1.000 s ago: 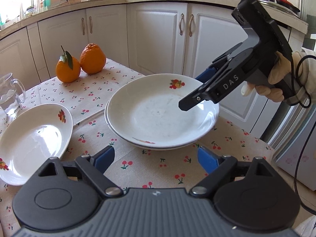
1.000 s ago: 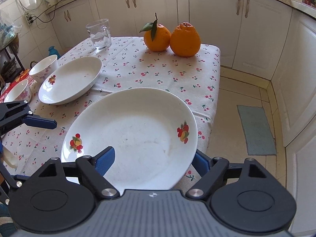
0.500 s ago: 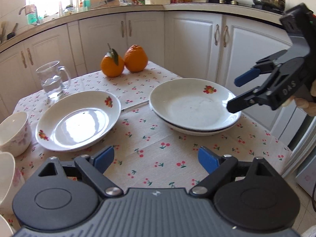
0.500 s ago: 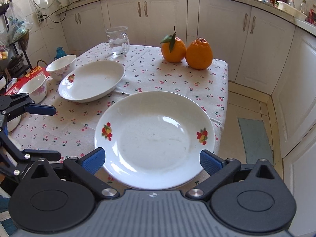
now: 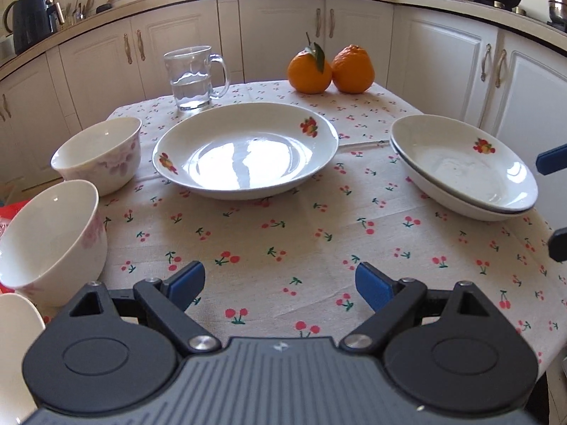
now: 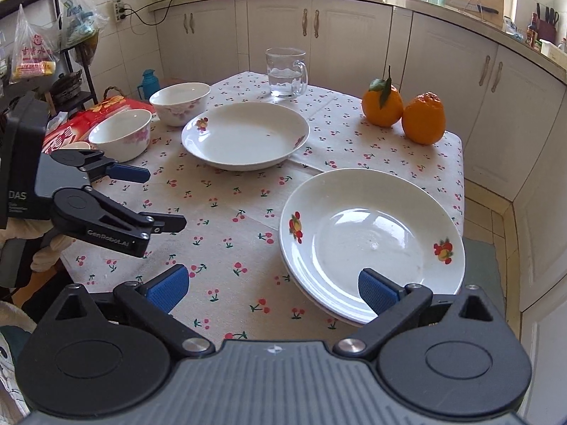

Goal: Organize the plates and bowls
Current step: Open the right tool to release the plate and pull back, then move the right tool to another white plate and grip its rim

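Left gripper (image 5: 280,281) low over the near edge of the cherry-print tablecloth (image 5: 283,233), jaws spread wide, nothing between the blue pads (image 5: 186,281). Seen again from the right wrist view (image 6: 156,198) at the left side of the table, likewise gaping and empty, gripped by a gloved hand (image 6: 39,244).

Right gripper (image 6: 273,288) also wide open, holding nothing; right pad (image 6: 377,290) overlapping the near rim of the stacked plates (image 6: 372,241) in the picture, contact impossible to judge. Only two blue pad tips (image 5: 553,157) visible at the right edge of the left wrist view.

Stacked plates (image 5: 464,166) at the right side of the table, one shallow white plate nested on another, fruit decals on the rim. Single plate (image 5: 244,150) at centre, well apart from the stack, lying flat on the cloth. Two floral bowls to its left: far bowl (image 5: 97,154) just beside the plate, near bowl (image 5: 49,233) closer to the camera. Sliver of another white dish (image 5: 14,347) at lower left, kind unclear.

Glass mug (image 5: 193,78) with water at the far side, behind the single plate. Two oranges (image 5: 329,69) touching at the far right corner, one with a leaf. Red packet (image 6: 88,117) beyond the bowls at the table's left. White kitchen cabinets (image 5: 280,28) behind.
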Demonstrator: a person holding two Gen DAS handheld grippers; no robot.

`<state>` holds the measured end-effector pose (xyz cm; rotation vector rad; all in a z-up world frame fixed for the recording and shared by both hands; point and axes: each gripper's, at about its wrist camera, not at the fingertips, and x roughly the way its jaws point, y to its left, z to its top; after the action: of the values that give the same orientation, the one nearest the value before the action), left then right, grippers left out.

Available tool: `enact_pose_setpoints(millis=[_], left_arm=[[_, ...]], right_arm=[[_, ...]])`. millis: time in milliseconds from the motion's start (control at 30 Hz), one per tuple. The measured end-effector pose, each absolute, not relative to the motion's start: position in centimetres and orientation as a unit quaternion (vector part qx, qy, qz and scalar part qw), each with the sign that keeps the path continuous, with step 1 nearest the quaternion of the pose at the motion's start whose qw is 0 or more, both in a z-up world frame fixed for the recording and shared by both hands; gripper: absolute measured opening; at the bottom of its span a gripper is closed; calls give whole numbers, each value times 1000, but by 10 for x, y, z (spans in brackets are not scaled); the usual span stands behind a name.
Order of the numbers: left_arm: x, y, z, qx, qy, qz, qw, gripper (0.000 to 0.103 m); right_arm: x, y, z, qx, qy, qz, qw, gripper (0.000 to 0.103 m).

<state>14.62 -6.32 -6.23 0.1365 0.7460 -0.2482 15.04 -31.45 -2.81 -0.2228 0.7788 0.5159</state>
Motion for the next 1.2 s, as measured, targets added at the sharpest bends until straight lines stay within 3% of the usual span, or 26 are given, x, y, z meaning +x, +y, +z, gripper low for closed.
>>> enact_pose_setpoints(millis=[200, 267, 700, 1200], left_arm=[[170, -62, -69, 44, 369, -101, 923, 93], [179, -64, -71, 45, 373, -99, 921, 103], [189, -66, -76, 30, 350, -73, 934, 103], [205, -68, -74, 31, 365, -69, 928, 103]], right_arm=[[154, -306, -23, -112, 368, 256, 887, 103], [157, -304, -22, -115, 369, 258, 886, 103], [194, -294, -9, -142, 366, 277, 877, 103], [298, -247, -4, -168, 379, 350, 840, 103]])
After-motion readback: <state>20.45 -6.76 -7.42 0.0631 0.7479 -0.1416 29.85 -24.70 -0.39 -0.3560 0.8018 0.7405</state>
